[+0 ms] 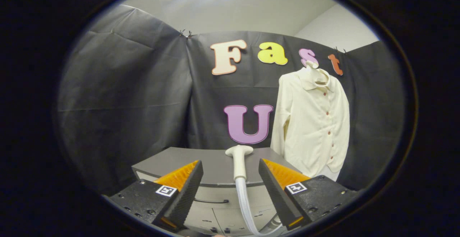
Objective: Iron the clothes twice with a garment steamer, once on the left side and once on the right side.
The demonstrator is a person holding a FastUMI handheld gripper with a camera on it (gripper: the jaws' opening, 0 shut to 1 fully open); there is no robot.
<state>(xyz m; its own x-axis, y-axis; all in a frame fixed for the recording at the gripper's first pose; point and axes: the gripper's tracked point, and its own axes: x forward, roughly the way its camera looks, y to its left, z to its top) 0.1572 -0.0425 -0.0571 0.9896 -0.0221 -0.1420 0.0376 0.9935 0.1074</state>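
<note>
Gripper [230,183]: both fingers stand nearest the lens, spread wide apart, with nothing clamped between them. Each finger carries a small square marker on its base.

Steamer head [239,158]: a pale T-shaped nozzle on a slim handle stands upright in the gap between the fingers, touching neither. Its flat top is level with the fingertips or slightly above. A translucent hose [246,204] runs down from the handle and curves off toward the right finger's base.

Steamer base [215,168]: a grey unit with a flat top sits under and behind the fingers; the nozzle rises in front of it. Its front face shows a thin dark handle line and some small markings, too small to make out.

Shirt [312,122]: a cream long-sleeved shirt with a collar and a row of reddish buttons hangs upright on a pale form, beyond the right finger and well apart from the nozzle. It hangs against the black cloth wall [125,97].
</note>
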